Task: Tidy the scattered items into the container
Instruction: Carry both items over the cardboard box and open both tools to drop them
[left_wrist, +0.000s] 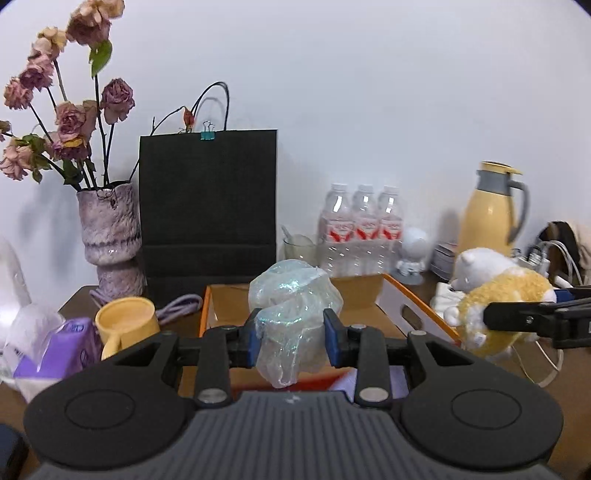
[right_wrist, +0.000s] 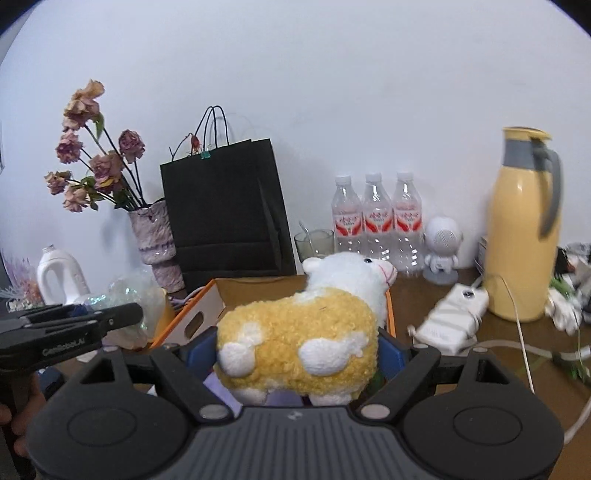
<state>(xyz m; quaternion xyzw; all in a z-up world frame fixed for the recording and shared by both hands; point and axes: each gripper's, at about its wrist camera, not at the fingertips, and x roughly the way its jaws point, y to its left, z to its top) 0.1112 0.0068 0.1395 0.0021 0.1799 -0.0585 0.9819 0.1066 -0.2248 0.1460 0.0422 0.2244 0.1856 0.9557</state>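
I'm holding the crumpled clear plastic bag (left_wrist: 293, 317) clenched in my left fingers (left_wrist: 255, 341), the yellow-and-white plush sheep (right_wrist: 303, 332) in my right fingers (right_wrist: 391, 352), both hanging just above the open orange-rimmed cardboard box (left_wrist: 410, 310).

A crinkly, glossy clear plastic bag (left_wrist: 293, 317) is shimmering. Right of it, a plush sheep (right_wrist: 306, 334) is showing curly, matt yellow-and-white fleece. Behind the bag, a cardboard box (left_wrist: 413, 314) is looking smooth and matt, and a black paper bag (left_wrist: 208, 206) dull.
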